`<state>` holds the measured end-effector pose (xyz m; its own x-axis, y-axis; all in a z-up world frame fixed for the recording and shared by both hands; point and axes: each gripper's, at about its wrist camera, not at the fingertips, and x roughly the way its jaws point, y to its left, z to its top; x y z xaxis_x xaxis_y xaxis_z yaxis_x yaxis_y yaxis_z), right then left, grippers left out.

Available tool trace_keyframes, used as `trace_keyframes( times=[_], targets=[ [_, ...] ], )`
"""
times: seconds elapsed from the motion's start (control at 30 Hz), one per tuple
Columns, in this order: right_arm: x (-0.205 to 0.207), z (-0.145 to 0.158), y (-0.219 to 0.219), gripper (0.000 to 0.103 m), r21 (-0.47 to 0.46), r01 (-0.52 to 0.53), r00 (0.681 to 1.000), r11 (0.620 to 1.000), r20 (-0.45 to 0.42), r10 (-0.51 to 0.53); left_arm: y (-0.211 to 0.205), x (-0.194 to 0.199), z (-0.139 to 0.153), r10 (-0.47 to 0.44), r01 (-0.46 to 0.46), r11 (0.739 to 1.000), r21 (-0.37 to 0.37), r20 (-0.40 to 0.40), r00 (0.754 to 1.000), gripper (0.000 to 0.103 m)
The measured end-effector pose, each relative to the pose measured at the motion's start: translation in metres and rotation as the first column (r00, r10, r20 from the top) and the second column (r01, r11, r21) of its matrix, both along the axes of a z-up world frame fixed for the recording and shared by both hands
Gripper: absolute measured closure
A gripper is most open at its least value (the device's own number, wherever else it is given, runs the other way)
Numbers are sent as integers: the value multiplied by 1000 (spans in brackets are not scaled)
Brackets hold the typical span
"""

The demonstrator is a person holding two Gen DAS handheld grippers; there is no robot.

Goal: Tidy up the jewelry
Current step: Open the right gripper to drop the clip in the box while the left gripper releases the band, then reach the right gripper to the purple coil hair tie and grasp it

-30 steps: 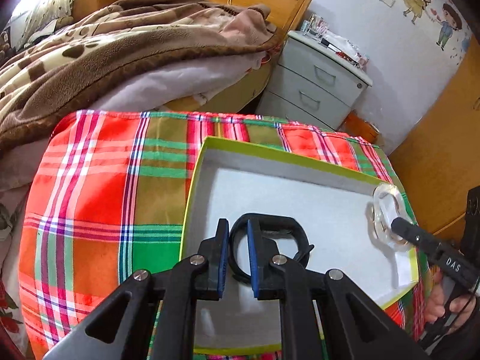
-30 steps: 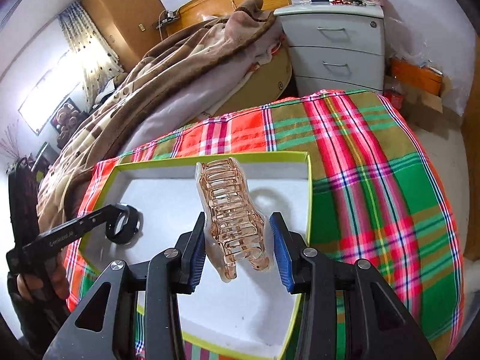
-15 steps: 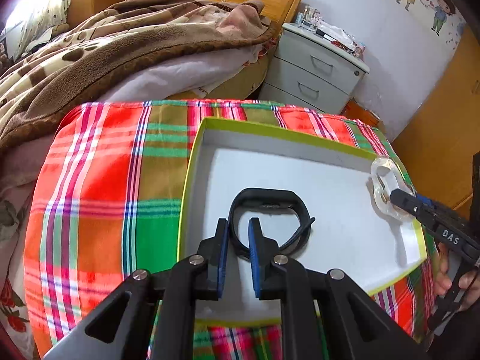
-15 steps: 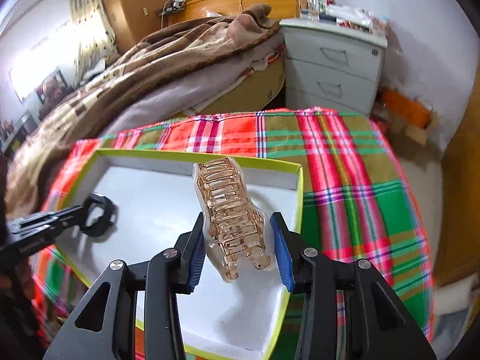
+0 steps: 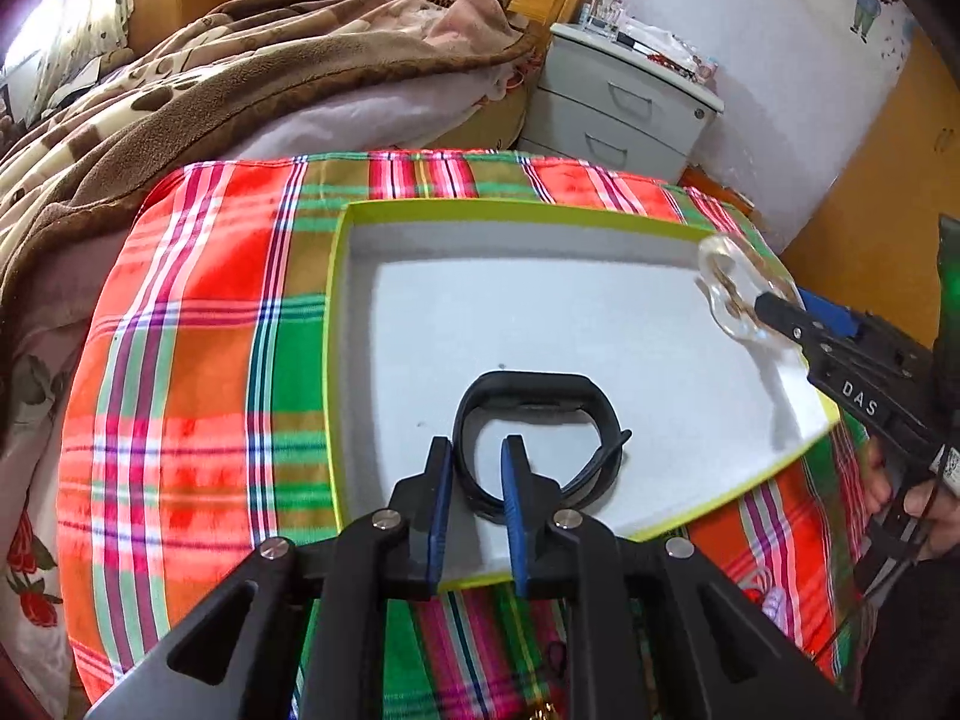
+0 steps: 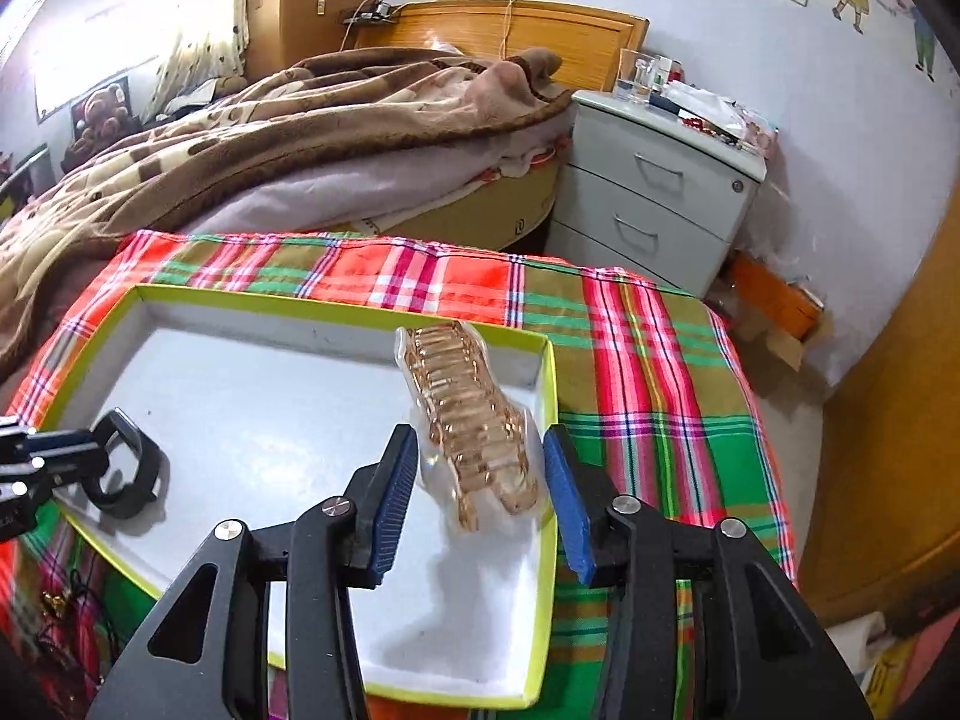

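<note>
A shallow white tray with a lime-green rim (image 5: 336, 324) (image 6: 546, 420) lies on a plaid cloth. My left gripper (image 5: 475, 498) is narrowly open around the near side of a black wristband (image 5: 540, 396), which rests on the tray floor; the band also shows in the right wrist view (image 6: 129, 468). My right gripper (image 6: 474, 480) is open around a rose-gold hair claw in a clear wrapper (image 6: 468, 414), which stands tilted at the tray's right side and shows in the left wrist view (image 5: 732, 294).
The plaid cloth (image 5: 180, 360) covers a small table. A bed with a brown blanket (image 5: 240, 78) lies behind. A grey drawer unit (image 6: 660, 192) stands at the back right. Some jewelry on a cord (image 6: 54, 603) lies on the cloth by the tray's near left corner.
Both grippers have drawn back from the tray. The left jaws have loosened from the wristband, which now rests on the tray. The right jaws have opened wider around the hair claw.
</note>
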<state>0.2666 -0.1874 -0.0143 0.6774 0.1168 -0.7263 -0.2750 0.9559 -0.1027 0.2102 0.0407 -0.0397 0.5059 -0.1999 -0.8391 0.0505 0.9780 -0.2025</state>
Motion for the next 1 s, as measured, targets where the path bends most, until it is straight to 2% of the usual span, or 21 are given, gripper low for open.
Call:
trace_keyframes(
  times=[0.07, 0.17, 0.27, 0.37, 0.43, 0.6, 0.87, 1.0],
  targets=[
    [-2, 2, -4, 49, 33, 4, 1000, 999, 1, -4, -2, -4, 0, 3, -3, 1000, 3, -7, 1000, 84],
    [-5, 6, -9, 48, 90, 2, 1000, 996, 5, -2, -2, -5, 0, 7, -7, 1000, -13, -4, 1000, 80],
    [-14, 12, -11, 48, 129, 5, 1000, 992, 19, -8, 1, -7, 2, 9, -9, 999, -52, 3, 1000, 72],
    [-22, 16, -13, 48, 159, 2, 1000, 987, 31, -7, 4, -10, 6, 24, -22, 998, -59, 20, 1000, 63],
    [-30, 18, -15, 48, 176, 0, 999, 984, 35, -6, 7, -15, 11, 33, -31, 997, -73, 38, 999, 60],
    [-57, 23, -20, 48, 224, -26, 999, 974, 38, 17, 12, -30, 19, 38, -33, 996, -82, 60, 997, 59],
    [-111, 10, -23, 48, 293, -149, 986, 944, -26, 164, 22, -72, 33, 43, -30, 990, -137, 96, 994, 55],
    [-126, -1, -19, 48, 273, -186, 977, 944, -49, 207, 23, -88, 38, 61, -50, 994, -97, 119, 991, 55]
  ],
)
